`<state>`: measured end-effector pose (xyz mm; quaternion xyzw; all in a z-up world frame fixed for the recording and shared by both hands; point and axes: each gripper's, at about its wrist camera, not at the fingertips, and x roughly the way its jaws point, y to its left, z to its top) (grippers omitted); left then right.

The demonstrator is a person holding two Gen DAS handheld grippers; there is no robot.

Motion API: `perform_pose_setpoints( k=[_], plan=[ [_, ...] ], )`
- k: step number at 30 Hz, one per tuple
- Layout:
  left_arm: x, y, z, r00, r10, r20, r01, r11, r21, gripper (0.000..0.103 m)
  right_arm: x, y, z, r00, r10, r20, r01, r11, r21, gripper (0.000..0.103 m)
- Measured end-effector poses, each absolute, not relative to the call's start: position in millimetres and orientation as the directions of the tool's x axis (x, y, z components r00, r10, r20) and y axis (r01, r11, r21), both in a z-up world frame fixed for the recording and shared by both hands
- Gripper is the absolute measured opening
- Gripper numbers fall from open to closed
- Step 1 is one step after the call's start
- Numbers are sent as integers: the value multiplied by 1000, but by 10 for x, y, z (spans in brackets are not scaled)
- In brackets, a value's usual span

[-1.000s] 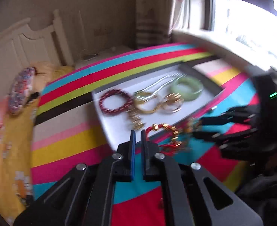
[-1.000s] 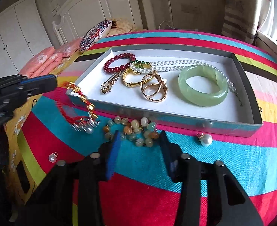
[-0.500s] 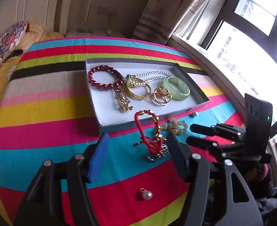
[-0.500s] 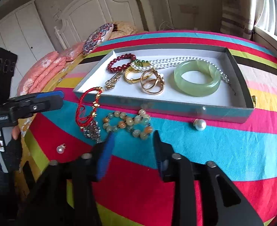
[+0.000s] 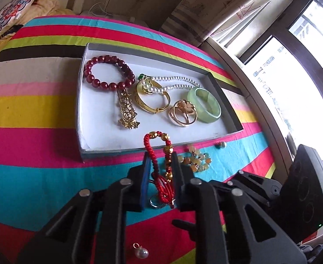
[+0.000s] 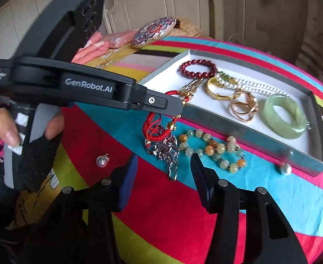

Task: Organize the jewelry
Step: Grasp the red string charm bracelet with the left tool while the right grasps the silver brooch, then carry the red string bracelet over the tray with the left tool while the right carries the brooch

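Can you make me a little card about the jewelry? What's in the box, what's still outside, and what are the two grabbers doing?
In the box: dark red bead bracelet, gold charm, gold bangle, gold rings, pearl necklace, green bangle
Outside, on the striped cover: pale bead bracelet, loose pearls
Left gripper: fingers shut on the red cord bracelet, at the box's near edge
Right gripper: fingers closing, nothing pinched; silver charm lies between them

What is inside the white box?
The white box holds a dark red bead bracelet, gold bangle, pearl necklace, gold rings, green bangle and gold pendant. Under them stays hidden.
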<state>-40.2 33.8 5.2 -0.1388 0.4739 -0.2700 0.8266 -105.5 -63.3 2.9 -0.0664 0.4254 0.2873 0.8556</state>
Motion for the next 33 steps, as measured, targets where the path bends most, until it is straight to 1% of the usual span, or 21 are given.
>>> perform_pose_setpoints(
  k=[1,2,3,4,5,8,13,17,25,30,33],
  plan=[
    [-413,346,78,412,-589,-696,320,808,-495,5,-1017,-593,8,466,429,-774,-549,826,128,45],
    [-437,355,127,429,-593,-682,330,805,-492,5,-1006,-568,11,478,416,-774,-549,829,108,39],
    [-461,359,184,442,-596,-670,342,803,-489,5,-1002,-556,18,488,399,-776,-542,836,89,24],
    [-481,357,239,450,-601,-660,354,799,-486,5,-1009,-560,19,492,403,-772,-539,837,93,17],
    [-504,363,300,461,-602,-652,364,798,-480,5,-1031,-577,40,502,415,-759,-540,836,99,15],
    [-556,404,438,494,-597,-632,376,802,-464,5,-1121,-670,102,538,420,-730,-526,845,98,14],
    [-658,614,695,583,-587,-562,365,807,-464,5,-1246,-875,161,561,429,-708,-496,859,127,14],
    [-703,753,821,614,-563,-554,354,823,-444,5,-1347,-1074,262,580,463,-670,-478,860,180,14],
    [-774,809,971,638,-552,-538,368,831,-416,5,-1442,-1397,704,669,447,-594,-445,881,162,14],
    [-792,787,1056,650,-550,-525,381,833,-401,5,-1365,-1521,911,713,419,-562,-413,899,147,15],
    [-749,731,1116,659,-535,-529,387,844,-372,5,-1306,-1597,1008,736,393,-551,-392,911,127,15]
  ],
)
